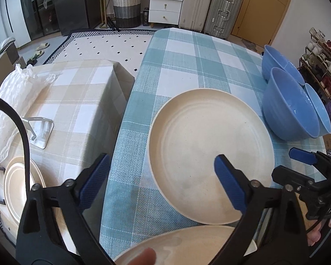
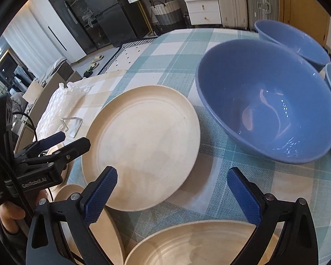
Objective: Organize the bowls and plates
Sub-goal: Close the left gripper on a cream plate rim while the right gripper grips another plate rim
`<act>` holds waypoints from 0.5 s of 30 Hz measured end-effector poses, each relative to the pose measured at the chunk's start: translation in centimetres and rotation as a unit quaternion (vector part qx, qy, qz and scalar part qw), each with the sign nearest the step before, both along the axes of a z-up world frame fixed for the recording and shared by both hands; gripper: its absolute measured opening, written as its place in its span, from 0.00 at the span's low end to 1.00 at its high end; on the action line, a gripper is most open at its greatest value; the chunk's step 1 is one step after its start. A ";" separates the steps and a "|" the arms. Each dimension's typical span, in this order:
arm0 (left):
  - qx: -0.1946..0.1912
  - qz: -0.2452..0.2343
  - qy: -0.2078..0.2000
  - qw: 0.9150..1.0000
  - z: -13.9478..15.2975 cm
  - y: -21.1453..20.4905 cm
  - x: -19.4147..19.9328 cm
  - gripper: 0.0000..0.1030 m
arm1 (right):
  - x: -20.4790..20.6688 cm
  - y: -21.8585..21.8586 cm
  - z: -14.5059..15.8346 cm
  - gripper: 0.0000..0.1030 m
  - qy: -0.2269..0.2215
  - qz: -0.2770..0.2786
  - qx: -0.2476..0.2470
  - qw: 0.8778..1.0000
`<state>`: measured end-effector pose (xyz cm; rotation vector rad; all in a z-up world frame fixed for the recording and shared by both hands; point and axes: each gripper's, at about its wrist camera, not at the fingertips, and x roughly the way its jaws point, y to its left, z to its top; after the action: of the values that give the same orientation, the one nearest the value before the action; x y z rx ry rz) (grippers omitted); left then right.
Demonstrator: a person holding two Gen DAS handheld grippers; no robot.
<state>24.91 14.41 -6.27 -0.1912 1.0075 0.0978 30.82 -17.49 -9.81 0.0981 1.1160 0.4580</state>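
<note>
Cream plate (image 1: 209, 145) just ahead of L gripper (image 1: 161, 176), fingers (image 1: 229, 183) spread.

Cream plate (image 1: 209, 141); blue bowl (image 2: 267, 101); teal-and-white checked tablecloth (image 1: 187, 59).

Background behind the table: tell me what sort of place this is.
Most likely a lived-in home, a combined dining and living room. A table with a checked tablecloth holds plates and bowls; behind it stand a white chest of drawers, suitcases and a shoe rack.
</note>
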 end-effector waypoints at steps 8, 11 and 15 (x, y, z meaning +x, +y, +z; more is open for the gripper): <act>-0.008 0.001 0.018 1.000 -1.3 0.2 1.0 0.70 | 1.0 0.3 -1.3 0.84 0.030 0.002 0.017 0.999; -0.008 0.000 0.021 1.000 -1.5 0.3 1.2 0.70 | 1.2 0.6 -1.7 0.80 0.032 0.004 0.013 0.999; -0.012 -0.003 0.028 1.000 -2.0 0.4 1.4 0.62 | 1.4 0.9 -2.1 0.78 0.035 0.005 0.013 0.999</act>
<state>26.33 14.84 -8.24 -0.2087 1.0645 0.0868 32.18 -16.64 -11.87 0.1321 1.1794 0.4810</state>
